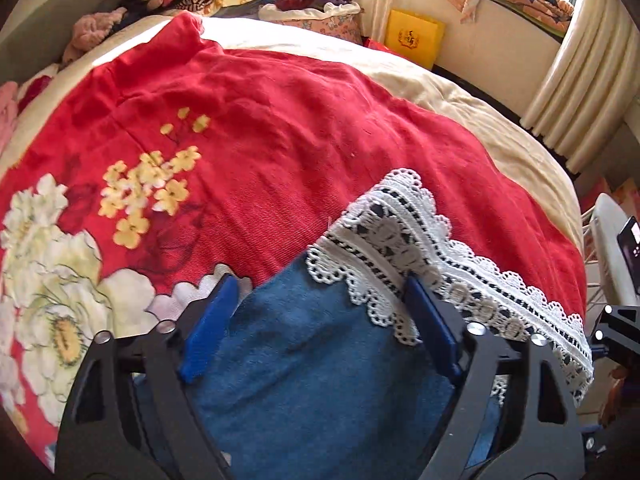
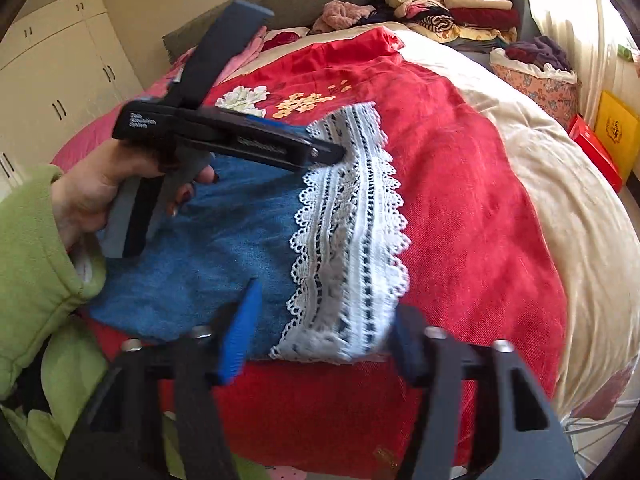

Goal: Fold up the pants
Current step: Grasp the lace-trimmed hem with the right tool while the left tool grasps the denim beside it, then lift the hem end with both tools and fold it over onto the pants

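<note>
The blue denim pants (image 1: 320,360) with a white lace hem (image 1: 420,248) lie on a red flowered bedspread (image 1: 260,128). My left gripper (image 1: 320,292) is open, its blue fingers spread over the denim just behind the lace. In the right wrist view the pants (image 2: 216,248) and lace hem (image 2: 352,240) lie ahead. My right gripper (image 2: 324,328) is open, its fingers straddling the near corner of the lace hem. The left gripper (image 2: 332,152), held by a hand in a green sleeve, rests at the hem's far end.
Folded clothes are stacked (image 2: 452,0) at the bed's head. A flowered basket of clothes (image 2: 536,76) and a yellow box (image 2: 616,128) stand beside the bed. A cream sheet (image 2: 560,200) covers the bed's right side. White cupboards (image 2: 52,80) stand at left.
</note>
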Demonstrator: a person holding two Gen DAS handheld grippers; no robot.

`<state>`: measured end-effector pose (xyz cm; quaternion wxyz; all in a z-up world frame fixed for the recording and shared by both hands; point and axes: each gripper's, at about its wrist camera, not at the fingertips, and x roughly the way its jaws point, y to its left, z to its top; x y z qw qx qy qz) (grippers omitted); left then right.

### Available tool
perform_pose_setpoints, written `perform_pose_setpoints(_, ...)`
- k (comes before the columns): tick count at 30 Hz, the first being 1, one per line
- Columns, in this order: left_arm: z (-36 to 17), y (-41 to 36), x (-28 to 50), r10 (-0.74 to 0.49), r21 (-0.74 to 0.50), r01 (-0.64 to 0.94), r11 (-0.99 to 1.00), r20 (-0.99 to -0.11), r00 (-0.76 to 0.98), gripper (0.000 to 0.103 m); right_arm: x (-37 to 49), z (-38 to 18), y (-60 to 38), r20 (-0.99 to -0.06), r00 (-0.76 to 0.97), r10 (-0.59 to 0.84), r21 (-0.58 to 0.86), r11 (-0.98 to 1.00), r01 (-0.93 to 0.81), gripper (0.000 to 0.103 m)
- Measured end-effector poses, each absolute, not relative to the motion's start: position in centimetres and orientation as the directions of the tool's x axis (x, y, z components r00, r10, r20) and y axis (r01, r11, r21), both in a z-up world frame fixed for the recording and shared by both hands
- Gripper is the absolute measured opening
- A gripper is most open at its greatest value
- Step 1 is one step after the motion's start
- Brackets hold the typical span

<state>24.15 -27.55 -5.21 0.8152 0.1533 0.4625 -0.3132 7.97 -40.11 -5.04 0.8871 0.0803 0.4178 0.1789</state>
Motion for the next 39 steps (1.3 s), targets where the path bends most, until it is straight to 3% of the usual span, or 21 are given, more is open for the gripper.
perform_pose_setpoints(3,-4.6,-27.5,23.6,-0.412,-0.078,0.676,0.733,-0.842,0.349,0.057,8.5,-5.3,-40.5,-0.698,0.585,0.414,0.336,0.91,-0.243,0.049)
perform_pose_setpoints(7,-4.6,-27.9,23.3,-0.41,-0.063,0.692,0.719,-0.843,0.349,0.06,9.4,-6.1,-40.4,-0.709,0.572,0.412,0.349,0.91,-0.223,0.05)
perform_pose_setpoints(11,-5.2,-27.7,23.3,-0.417,-0.066,0.687,0.724,-0.835,0.359,0.058,9.5,-5.8,-40.2,-0.707,0.573,0.413,0.34,0.91,-0.237,0.032)
perform_pose_setpoints(15,-4.6,-27.9,22.9,-0.403,-0.043,0.682,0.73,-0.833,0.38,0.024,9.7,-5.7,-40.8,-0.701,0.57,0.428,0.365,0.903,-0.227,0.023)
perform_pose_setpoints(18,-4.2,-27.2,22.8,-0.426,-0.063,0.677,0.733,-0.818,0.386,0.015,9.4,-4.7,-40.1,-0.69,0.583,0.429,0.344,0.903,-0.258,0.018)
perform_pose_setpoints(30,0.2,-21.2,21.6,-0.556,-0.195,0.644,0.74,-0.716,0.422,0.012,7.8,2.0,-33.9,-0.596,0.618,0.513,0.279,0.854,-0.44,0.017)
perform_pose_setpoints(39,0.5,-13.2,20.6,-0.51,-0.203,0.547,0.812,-0.703,0.495,0.018,7.8,2.6,-25.3,-0.642,0.544,0.541,0.179,0.795,-0.58,0.017)
